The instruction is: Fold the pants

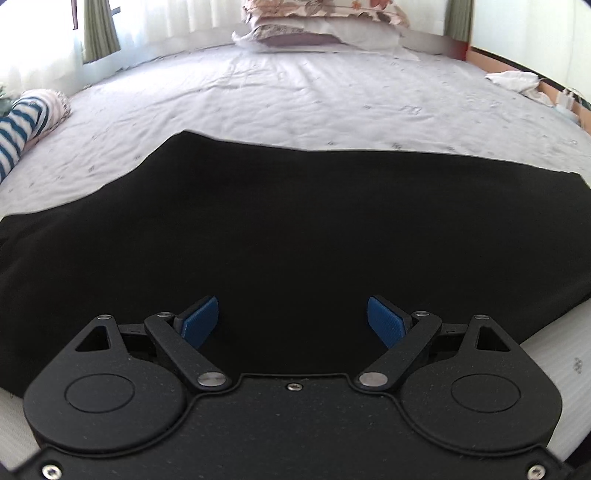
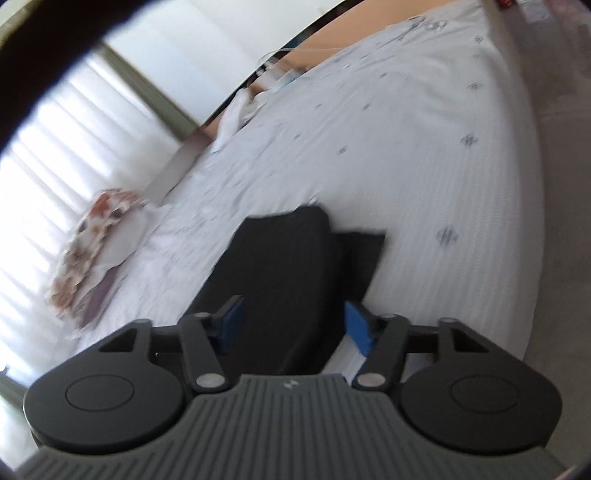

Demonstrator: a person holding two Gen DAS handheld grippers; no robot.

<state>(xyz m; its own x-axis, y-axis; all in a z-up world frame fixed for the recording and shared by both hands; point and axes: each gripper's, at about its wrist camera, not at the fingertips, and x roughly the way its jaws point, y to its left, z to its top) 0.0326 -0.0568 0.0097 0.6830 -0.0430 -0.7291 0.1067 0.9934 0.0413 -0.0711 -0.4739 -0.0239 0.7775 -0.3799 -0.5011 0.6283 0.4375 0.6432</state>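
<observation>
Both the left gripper (image 1: 292,320) and right gripper (image 2: 294,325) hover with fingers apart, holding nothing, over the black pants (image 1: 295,229) lying flat on the bed (image 1: 295,99) near its edge, probably lining up a grasp.

The pants (image 1: 295,229) lie spread across the near edge of the bed (image 1: 295,96), with pillows (image 1: 317,22) at its far edge, a striped garment (image 1: 22,125) at its left edge and crumpled cloth (image 1: 517,81) toward its far right corner.
</observation>
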